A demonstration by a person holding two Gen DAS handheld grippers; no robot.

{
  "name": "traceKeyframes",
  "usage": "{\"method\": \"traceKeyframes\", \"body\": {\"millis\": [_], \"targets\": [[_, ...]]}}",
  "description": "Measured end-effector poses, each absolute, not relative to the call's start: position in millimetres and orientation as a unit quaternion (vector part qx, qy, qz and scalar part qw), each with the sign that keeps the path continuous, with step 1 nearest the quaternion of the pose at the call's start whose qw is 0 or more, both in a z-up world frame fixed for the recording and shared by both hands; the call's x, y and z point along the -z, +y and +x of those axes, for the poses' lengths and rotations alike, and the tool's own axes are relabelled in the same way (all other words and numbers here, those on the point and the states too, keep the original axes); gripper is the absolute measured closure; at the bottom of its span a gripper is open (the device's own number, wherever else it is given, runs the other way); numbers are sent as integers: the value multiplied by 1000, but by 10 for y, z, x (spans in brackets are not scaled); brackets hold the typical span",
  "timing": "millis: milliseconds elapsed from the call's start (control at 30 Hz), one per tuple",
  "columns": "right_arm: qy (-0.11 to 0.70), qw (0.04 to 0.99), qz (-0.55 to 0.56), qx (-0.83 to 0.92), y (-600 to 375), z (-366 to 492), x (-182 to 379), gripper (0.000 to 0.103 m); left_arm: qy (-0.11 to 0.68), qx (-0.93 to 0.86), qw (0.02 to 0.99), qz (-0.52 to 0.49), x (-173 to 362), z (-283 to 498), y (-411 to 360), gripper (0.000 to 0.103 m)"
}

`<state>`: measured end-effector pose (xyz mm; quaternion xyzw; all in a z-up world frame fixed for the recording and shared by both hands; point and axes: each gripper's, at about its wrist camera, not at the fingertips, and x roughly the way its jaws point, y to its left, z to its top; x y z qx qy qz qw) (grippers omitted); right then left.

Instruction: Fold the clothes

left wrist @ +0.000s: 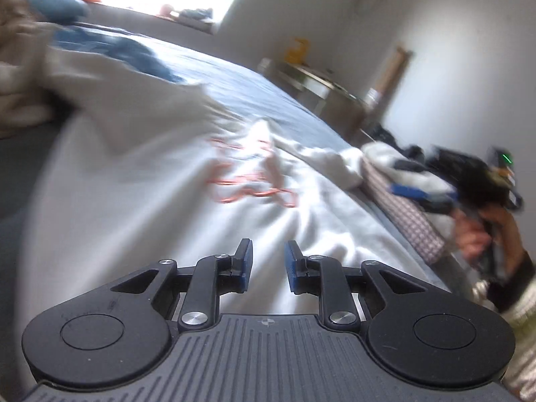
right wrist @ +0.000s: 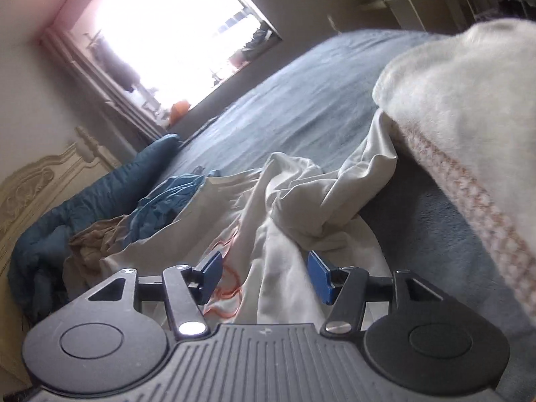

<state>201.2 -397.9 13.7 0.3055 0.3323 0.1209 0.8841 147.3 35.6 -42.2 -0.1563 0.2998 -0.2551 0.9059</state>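
Observation:
A crumpled white garment [left wrist: 150,174] with an orange-red line print [left wrist: 248,181] lies spread over the blue-grey bed [left wrist: 254,90]. My left gripper [left wrist: 268,268] hovers just above its near part, open, with a narrow gap and nothing between the blue pads. In the right wrist view the same white garment [right wrist: 301,197] is bunched in folds in front of my right gripper [right wrist: 264,274]. That gripper stands open and wide, with only cloth below it. At the far right of the left wrist view, a hand [left wrist: 475,234] holds the right gripper's body.
A blue garment [right wrist: 167,201] and a beige one [right wrist: 93,238] lie beyond the white one. A teal duvet [right wrist: 100,191] lies by the headboard [right wrist: 33,181]. A fluffy white blanket with pink trim [right wrist: 469,117] rises at right. A clothes pile [left wrist: 402,174] sits at the bed's edge.

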Motion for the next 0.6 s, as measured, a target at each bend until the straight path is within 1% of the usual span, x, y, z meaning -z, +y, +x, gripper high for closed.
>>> {"method": "traceKeyframes", "body": {"millis": [133,300,400,433,467,500,533,567,600], "targets": [[376,850,362,-74,-3926,2734,144,42,308,299,893,-137,541,2010,-220,82],[419,800,429,-28,-3968,3287,532,42,313,319,886,-123,735,2302,-592,82],[425,805,412,-34,-3924,3479,575,43,334,316,878,-132,888,2357,-661,82],[423,814,397,-38,-3899,3517,541,49,337,315,877,-135,922,2360,-662,82],[420,823,380,-41,-3880,3549,493,64,336,316,876,-142,932,2354,-651,82],[410,838,358,-41,-3878,3559,395,71,336,317,874,-149,941,2352,-636,82],[401,851,337,-41,-3876,3569,297,84,337,318,872,-155,947,2358,-615,82],[391,864,315,-40,-3874,3579,199,87,338,319,871,-160,952,2361,-600,82],[381,876,292,-40,-3873,3589,101,88,339,319,870,-164,956,2367,-593,82]]}}
